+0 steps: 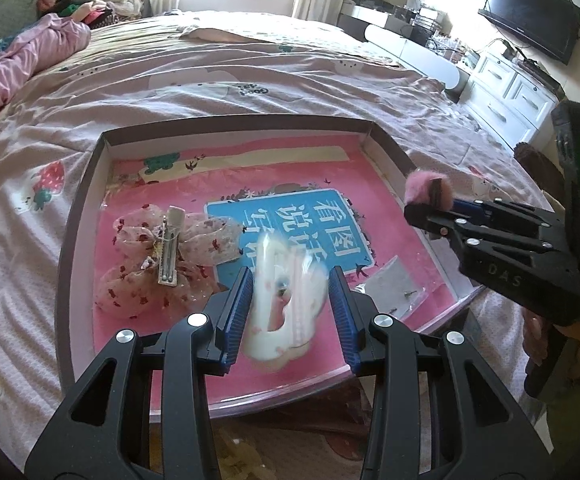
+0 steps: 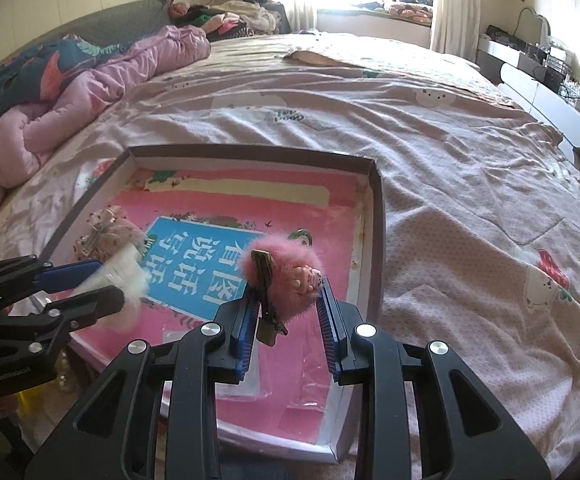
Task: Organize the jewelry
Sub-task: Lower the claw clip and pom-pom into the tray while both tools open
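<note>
A shallow cardboard tray (image 1: 89,168) lies on the bed, with a pink book (image 1: 225,376) as its floor. A sheer pink bow hair clip (image 1: 165,256) lies at the tray's left. My left gripper (image 1: 290,280) is open; a blurred white hair clip (image 1: 285,296) is between its blue pads, over the tray. My right gripper (image 2: 287,284) is shut on a fluffy pink hair clip (image 2: 285,276) above the tray (image 2: 376,208). It also shows in the left wrist view (image 1: 426,188). The left gripper (image 2: 105,280) shows at the left of the right wrist view.
A small clear plastic bag (image 1: 394,284) lies in the tray's right part. The pink printed bedsheet (image 2: 470,208) spreads all around. A rumpled pink quilt (image 2: 89,96) lies at the far left. White drawers (image 1: 506,92) and a TV (image 1: 530,16) stand right.
</note>
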`<state>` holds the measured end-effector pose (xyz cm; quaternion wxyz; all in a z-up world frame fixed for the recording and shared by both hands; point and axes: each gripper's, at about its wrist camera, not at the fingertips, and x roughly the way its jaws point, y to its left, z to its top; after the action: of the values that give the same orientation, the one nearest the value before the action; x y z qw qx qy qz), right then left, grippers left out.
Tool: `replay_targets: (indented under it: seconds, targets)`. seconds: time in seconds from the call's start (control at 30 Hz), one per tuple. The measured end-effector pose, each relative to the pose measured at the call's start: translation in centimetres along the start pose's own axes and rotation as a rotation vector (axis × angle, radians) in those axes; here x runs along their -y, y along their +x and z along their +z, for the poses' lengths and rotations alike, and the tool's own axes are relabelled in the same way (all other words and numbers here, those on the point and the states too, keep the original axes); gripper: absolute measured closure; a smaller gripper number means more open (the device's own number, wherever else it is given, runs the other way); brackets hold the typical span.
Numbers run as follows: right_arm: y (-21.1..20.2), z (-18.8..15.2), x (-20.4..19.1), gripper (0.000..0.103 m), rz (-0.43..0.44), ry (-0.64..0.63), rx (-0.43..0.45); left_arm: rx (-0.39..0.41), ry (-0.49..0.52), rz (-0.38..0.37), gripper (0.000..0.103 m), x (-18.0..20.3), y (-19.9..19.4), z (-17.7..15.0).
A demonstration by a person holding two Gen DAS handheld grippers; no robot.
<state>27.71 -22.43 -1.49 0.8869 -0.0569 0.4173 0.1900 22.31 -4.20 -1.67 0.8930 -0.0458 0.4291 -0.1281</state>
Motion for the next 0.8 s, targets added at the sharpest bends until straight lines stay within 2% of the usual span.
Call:
replay_targets:
  seconds: [0.37, 0.5, 0.77, 0.8]
  targets:
    - [1.8, -0.8, -0.3, 0.073, -0.009, 0.001, -0.059, 0.006, -0.005, 0.009, 0.065, -0.3, -0.8, -0.4]
    - [1.0, -1.4, -0.5, 0.063, -0.001, 0.003, -0.047, 0.011, -0.005, 0.011, 0.064, -0.2, -1.4, -0.6]
    - [-1.9, -2.3, -0.5, 0.046, 0.011, 0.02, -0.008, 0.031, -0.022, 0.018, 0.054, -0.1, -3.1, -1.0]
    - [-2.4, -2.5, -0.5, 0.041, 0.014, 0.022, -0.001, 0.033, -0.023, 0.019, 0.052, -0.1, -3.3, -1.0]
